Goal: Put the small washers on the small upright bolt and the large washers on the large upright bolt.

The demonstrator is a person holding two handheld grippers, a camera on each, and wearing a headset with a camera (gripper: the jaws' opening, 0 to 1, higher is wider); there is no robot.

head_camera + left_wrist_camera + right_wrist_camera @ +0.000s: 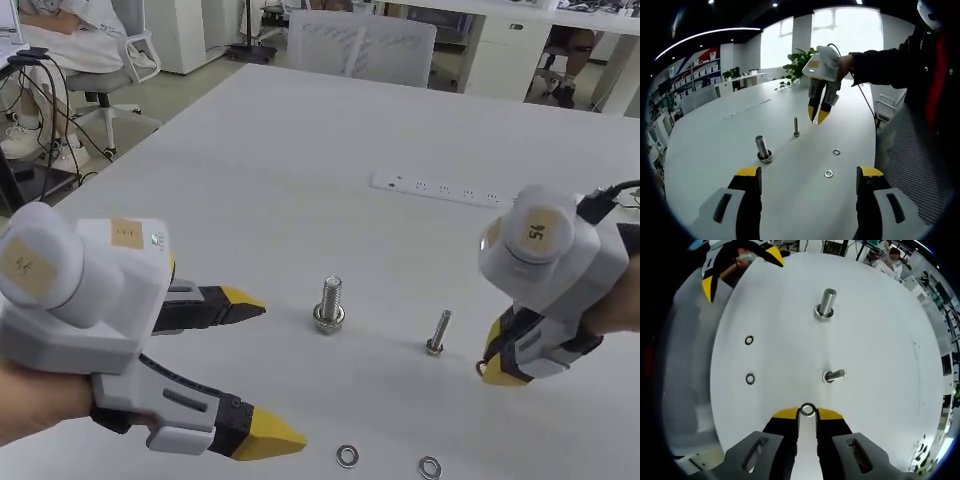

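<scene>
Head view: the left gripper (258, 367) sits at 8 o'clock over the white table (300, 180), its yellow-tipped jaws spread wide with nothing between them. The large bolt (329, 303) stands upright near the centre. The small bolt (438, 332) stands at its 4 o'clock, leaning slightly. The right gripper (498, 368) hangs at 4 o'clock of the view, tips pointing down, just beside the small bolt; what it grips cannot be told from here. Two loose washers (347, 456) lie flat at 6 o'clock, near the edge. A power strip (440, 190) lies at 1 o'clock.

Left gripper view: the left gripper (809, 172) shows its jaws far apart and empty. The large bolt (761, 147) is at 10 o'clock from centre and the small bolt (796, 126) at 12. The right gripper (817, 115) hovers just at the small bolt's 2 o'clock. The loose washers (836, 151) lie at 4 o'clock.

Right gripper view: the right gripper (807, 412) has its jaws almost closed, pinching a washer (807, 409) at their tips. The small bolt (834, 375) is just at 1 o'clock of that washer, apart from it. The large bolt (826, 304) is at 12 o'clock, and the loose washers (750, 378) are at 9.
</scene>
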